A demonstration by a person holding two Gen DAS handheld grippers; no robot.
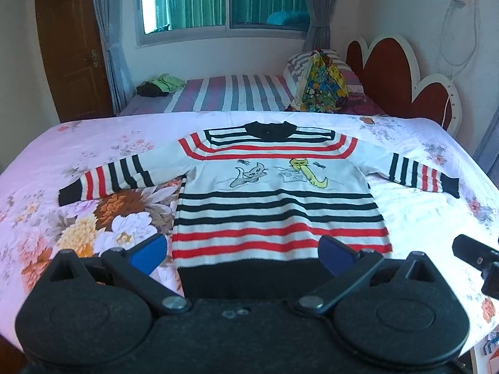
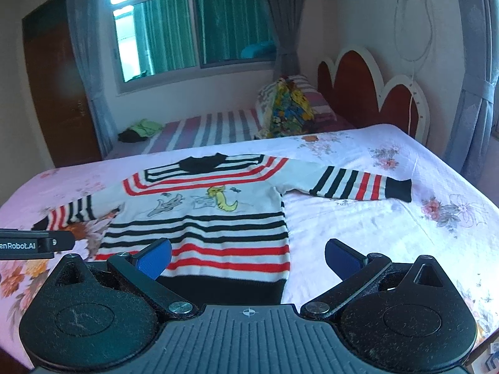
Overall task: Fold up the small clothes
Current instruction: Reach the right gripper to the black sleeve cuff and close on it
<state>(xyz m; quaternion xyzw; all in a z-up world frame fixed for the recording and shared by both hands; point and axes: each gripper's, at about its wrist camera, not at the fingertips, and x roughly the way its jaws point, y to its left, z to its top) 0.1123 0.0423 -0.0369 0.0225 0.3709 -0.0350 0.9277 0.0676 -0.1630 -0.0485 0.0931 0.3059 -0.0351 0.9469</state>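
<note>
A small striped sweater (image 1: 274, 199) lies flat and face up on the floral bedsheet (image 1: 62, 162), both sleeves spread out; it is white with black and red stripes, cat pictures on the chest and a black hem nearest me. My left gripper (image 1: 243, 254) hovers open just above the hem, its blue pads (image 1: 149, 253) wide apart and nothing between them. In the right wrist view the same sweater (image 2: 199, 218) lies left of centre. My right gripper (image 2: 248, 258) is open over the hem's right corner, blue pads (image 2: 341, 257) empty. The right gripper (image 1: 477, 258) shows at the left view's right edge.
The bedsheet (image 2: 389, 224) stretches free to the right of the sweater. Behind lies a striped bed (image 1: 230, 93) with a colourful bag (image 1: 321, 84), a pile of green and dark clothes (image 1: 160, 84) and a red headboard (image 1: 393, 71). The left gripper's body (image 2: 28, 244) juts in at the left.
</note>
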